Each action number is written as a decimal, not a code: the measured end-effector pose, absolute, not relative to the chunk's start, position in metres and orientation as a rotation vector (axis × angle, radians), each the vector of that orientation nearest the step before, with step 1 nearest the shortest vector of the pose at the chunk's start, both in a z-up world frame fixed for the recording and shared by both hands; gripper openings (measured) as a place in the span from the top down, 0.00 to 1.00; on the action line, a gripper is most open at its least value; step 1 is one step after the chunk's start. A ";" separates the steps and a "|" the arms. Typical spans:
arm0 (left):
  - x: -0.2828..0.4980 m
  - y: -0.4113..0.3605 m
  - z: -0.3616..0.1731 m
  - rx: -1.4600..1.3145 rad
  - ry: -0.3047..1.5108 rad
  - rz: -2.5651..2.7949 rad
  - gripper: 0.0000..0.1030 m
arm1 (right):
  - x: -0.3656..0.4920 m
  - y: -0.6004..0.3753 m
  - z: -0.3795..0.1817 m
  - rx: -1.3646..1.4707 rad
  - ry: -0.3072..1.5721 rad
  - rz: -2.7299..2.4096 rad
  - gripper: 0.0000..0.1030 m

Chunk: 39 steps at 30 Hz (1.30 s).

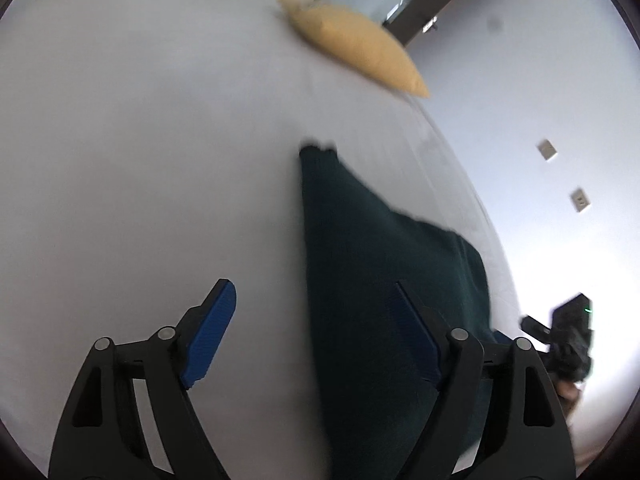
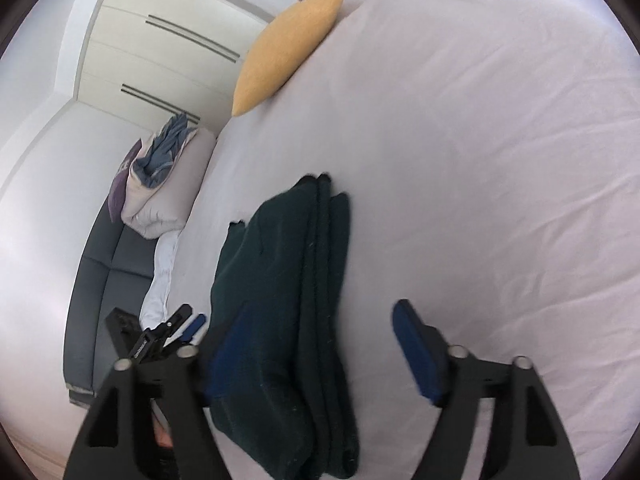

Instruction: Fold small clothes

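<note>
A dark green garment (image 1: 372, 272) lies folded into a long strip on the white bed (image 1: 140, 160). My left gripper (image 1: 316, 300) is open just above it, its right finger over the cloth and its left finger over bare sheet. In the right wrist view the garment (image 2: 288, 300) shows stacked layers along its right edge. My right gripper (image 2: 320, 328) is open and straddles the garment's near part, holding nothing. The left gripper (image 2: 188, 326) shows at the lower left there, and the right gripper (image 1: 568, 340) shows at the right edge of the left wrist view.
A yellow pillow (image 2: 288, 48) lies at the far side of the bed. A dark sofa (image 2: 104, 280) beside the bed carries a bundle of bedding and clothes (image 2: 160, 176). A white wardrobe (image 2: 168, 40) stands behind it. Wall sockets (image 1: 580, 200) are on the white wall.
</note>
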State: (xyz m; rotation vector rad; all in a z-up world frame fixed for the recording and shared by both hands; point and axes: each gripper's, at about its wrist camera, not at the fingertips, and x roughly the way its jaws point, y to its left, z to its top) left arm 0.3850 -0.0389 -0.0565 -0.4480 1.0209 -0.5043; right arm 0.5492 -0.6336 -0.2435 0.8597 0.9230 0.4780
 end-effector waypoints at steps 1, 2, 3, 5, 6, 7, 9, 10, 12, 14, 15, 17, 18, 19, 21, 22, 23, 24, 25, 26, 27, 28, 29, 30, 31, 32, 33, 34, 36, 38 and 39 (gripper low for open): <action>0.388 -0.044 -0.067 -0.479 1.084 -0.552 0.20 | 0.553 -0.631 -0.247 0.863 0.941 0.495 0.22; 0.390 -0.049 -0.076 -0.511 1.136 -0.592 0.20 | 0.558 -0.627 -0.251 0.867 0.962 0.511 0.22; 0.392 -0.054 -0.083 -0.521 1.159 -0.613 0.19 | 0.560 -0.625 -0.256 0.866 0.987 0.522 0.22; 0.391 -0.065 -0.082 -0.467 1.149 -0.615 0.16 | 0.568 -0.609 -0.262 0.844 1.023 0.521 0.23; 0.393 -0.071 -0.082 -0.444 1.161 -0.614 0.16 | 0.571 -0.605 -0.261 0.833 1.029 0.522 0.24; 0.395 -0.075 -0.082 -0.438 1.173 -0.609 0.16 | 0.574 -0.599 -0.261 0.818 1.041 0.523 0.31; 0.396 -0.085 -0.081 -0.417 1.198 -0.605 0.26 | 0.579 -0.592 -0.263 0.800 1.077 0.520 0.47; 0.393 -0.093 -0.079 -0.391 1.210 -0.612 0.34 | 0.578 -0.589 -0.265 0.781 1.095 0.505 0.53; 0.390 -0.103 -0.075 -0.349 1.221 -0.600 0.47 | 0.579 -0.582 -0.261 0.739 1.105 0.479 0.59; 0.389 -0.109 -0.069 -0.321 1.234 -0.587 0.58 | 0.578 -0.576 -0.253 0.677 1.107 0.442 0.66; 0.389 -0.111 -0.066 -0.306 1.234 -0.582 0.63 | 0.576 -0.569 -0.247 0.624 1.108 0.411 0.67; 0.393 -0.120 -0.060 -0.258 1.231 -0.571 0.68 | 0.573 -0.558 -0.236 0.522 1.102 0.357 0.72; 0.391 -0.121 -0.055 -0.243 1.229 -0.566 0.69 | 0.569 -0.548 -0.227 0.450 1.095 0.321 0.73; 0.378 -0.122 -0.044 -0.237 1.226 -0.562 0.70 | 0.565 -0.538 -0.218 0.383 1.086 0.289 0.74; 0.367 -0.119 -0.034 -0.217 1.217 -0.552 0.71 | 0.554 -0.521 -0.198 0.286 1.054 0.258 0.75; 0.361 -0.116 -0.029 -0.197 1.207 -0.541 0.71 | 0.546 -0.514 -0.188 0.265 1.039 0.263 0.75; 0.350 -0.112 -0.020 -0.162 1.186 -0.525 0.71 | 0.538 -0.507 -0.180 0.252 1.026 0.270 0.76; 0.344 -0.107 -0.013 -0.147 1.172 -0.517 0.71 | 0.529 -0.500 -0.172 0.235 1.014 0.280 0.76; 0.336 -0.099 -0.005 -0.141 1.157 -0.512 0.71 | 0.519 -0.492 -0.164 0.219 1.002 0.291 0.76; 0.327 -0.090 0.003 -0.137 1.144 -0.508 0.71 | 0.508 -0.485 -0.157 0.209 0.988 0.301 0.76; 0.316 -0.079 0.016 -0.126 1.127 -0.501 0.71 | 0.499 -0.479 -0.152 0.211 0.980 0.309 0.76; 0.305 -0.071 0.025 -0.107 1.110 -0.491 0.71 | 0.488 -0.473 -0.148 0.214 0.971 0.324 0.76; 0.295 -0.063 0.030 -0.089 1.096 -0.480 0.71 | 0.475 -0.464 -0.144 0.211 0.961 0.343 0.76; 0.283 -0.055 0.034 -0.074 1.087 -0.473 0.71 | 0.465 -0.456 -0.142 0.207 0.955 0.354 0.76; 0.273 -0.047 0.035 -0.066 1.084 -0.466 0.71 | 0.452 -0.447 -0.142 0.201 0.948 0.365 0.76; 0.263 -0.039 0.034 -0.057 1.084 -0.458 0.71 | 0.443 -0.437 -0.141 0.195 0.946 0.374 0.76; 0.253 -0.030 0.032 -0.050 1.085 -0.448 0.71 | 0.434 -0.429 -0.143 0.195 0.950 0.385 0.76; 0.242 -0.021 0.029 -0.046 1.088 -0.442 0.71 | 0.426 -0.420 -0.147 0.202 0.957 0.395 0.76; 0.224 -0.010 0.019 -0.044 1.097 -0.428 0.71 | 0.410 -0.409 -0.155 0.218 0.971 0.411 0.76; 0.209 -0.003 0.008 -0.036 1.111 -0.411 0.70 | 0.400 -0.402 -0.161 0.230 0.988 0.421 0.76; 0.203 -0.003 0.001 -0.039 1.117 -0.407 0.70 | 0.395 -0.400 -0.167 0.239 1.001 0.426 0.76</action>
